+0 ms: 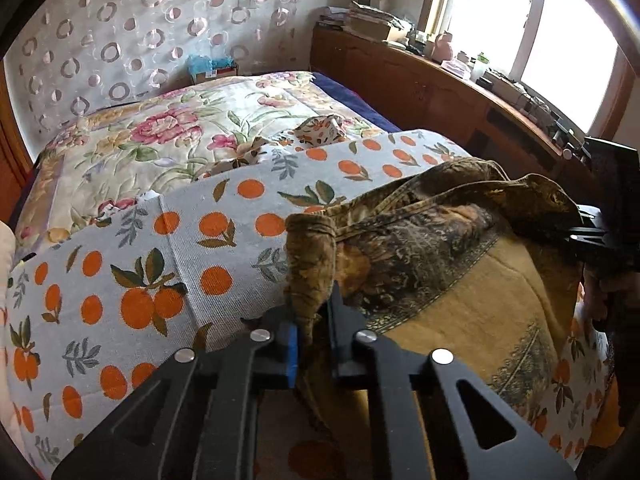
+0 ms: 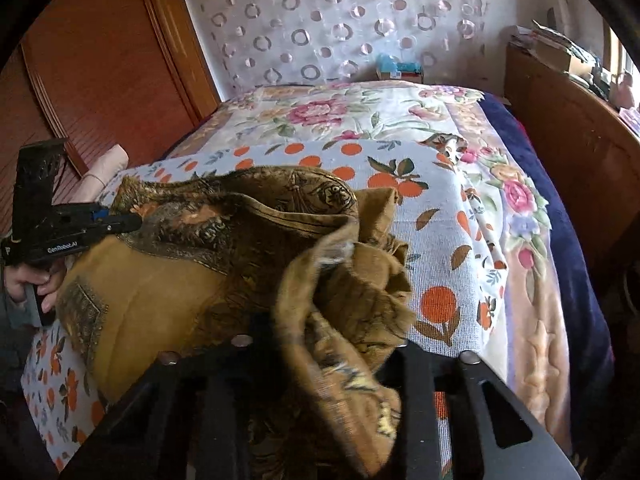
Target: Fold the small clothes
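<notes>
A small brown and mustard patterned garment [image 1: 440, 264] lies on an orange-print cloth [image 1: 160, 248] spread over the bed. My left gripper [image 1: 314, 332] is shut on a bunched corner of the garment at its left side. My right gripper [image 2: 324, 336] is shut on the garment's other corner, whose folds [image 2: 344, 304] hide the fingertips. Each gripper shows in the other view: the right one [image 1: 592, 236] at the garment's far right, the left one [image 2: 116, 220] at its far left.
A floral quilt [image 1: 168, 136] covers the bed behind the orange-print cloth. A wooden headboard shelf [image 1: 460, 84] with books and small items runs under the window. A wooden wardrobe [image 2: 100, 72] stands on the left. A curtain [image 2: 340, 20] hangs behind the bed.
</notes>
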A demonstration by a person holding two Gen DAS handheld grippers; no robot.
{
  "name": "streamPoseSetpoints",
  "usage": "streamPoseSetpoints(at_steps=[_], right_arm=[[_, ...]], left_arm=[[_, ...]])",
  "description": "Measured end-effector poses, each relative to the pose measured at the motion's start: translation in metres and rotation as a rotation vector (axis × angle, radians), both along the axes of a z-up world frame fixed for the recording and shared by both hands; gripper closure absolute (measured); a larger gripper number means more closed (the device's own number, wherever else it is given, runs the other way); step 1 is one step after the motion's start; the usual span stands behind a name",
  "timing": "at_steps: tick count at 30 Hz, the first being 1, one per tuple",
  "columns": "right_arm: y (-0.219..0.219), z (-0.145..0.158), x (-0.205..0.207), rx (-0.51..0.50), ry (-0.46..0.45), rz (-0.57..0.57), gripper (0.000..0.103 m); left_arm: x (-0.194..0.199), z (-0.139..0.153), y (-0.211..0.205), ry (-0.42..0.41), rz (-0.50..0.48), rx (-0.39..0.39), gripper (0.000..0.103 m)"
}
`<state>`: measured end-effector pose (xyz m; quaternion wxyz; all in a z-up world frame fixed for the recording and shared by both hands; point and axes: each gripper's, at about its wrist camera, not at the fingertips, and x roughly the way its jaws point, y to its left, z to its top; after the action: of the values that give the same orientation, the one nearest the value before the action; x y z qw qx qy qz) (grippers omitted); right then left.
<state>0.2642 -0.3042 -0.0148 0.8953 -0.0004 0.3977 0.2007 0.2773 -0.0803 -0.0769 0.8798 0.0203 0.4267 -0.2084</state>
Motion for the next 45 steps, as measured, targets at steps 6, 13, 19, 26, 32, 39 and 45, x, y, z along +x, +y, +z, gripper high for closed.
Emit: streamPoseSetpoints(at_steps=[6, 13, 19, 26, 32, 39, 45], right_arm=[[0.004, 0.012, -0.015, 0.014, -0.076, -0.002, 0.085], [0.021, 0.041, -0.029, -0.007, -0.192, 0.040, 0.086], [0.055, 0.062, -0.022, -0.037, -0.271, 0.127, 0.086], [0.142, 0.087, 0.005, -0.073, -0.361, 0.320, 0.086], [0.235, 0.115, 0.035, -0.089, -0.420, 0.516, 0.087], [0.363, 0.121, 0.088, -0.128, -0.384, 0.733, 0.086], [0.458, 0.096, 0.131, -0.187, -0.343, 0.872, 0.086]], left_arm=[[-0.019, 0.027, 0.006, -0.063, 0.000, -0.049, 0.093], [-0.048, 0.060, 0.028, -0.151, 0.019, -0.124, 0.094], [-0.068, 0.080, 0.069, -0.221, 0.099, -0.146, 0.096], [-0.099, 0.098, 0.149, -0.296, 0.269, -0.148, 0.096], [-0.134, 0.107, 0.219, -0.356, 0.431, -0.143, 0.096], [-0.149, 0.086, 0.276, -0.332, 0.585, -0.085, 0.096], [-0.152, 0.044, 0.301, -0.235, 0.661, -0.045, 0.096]])
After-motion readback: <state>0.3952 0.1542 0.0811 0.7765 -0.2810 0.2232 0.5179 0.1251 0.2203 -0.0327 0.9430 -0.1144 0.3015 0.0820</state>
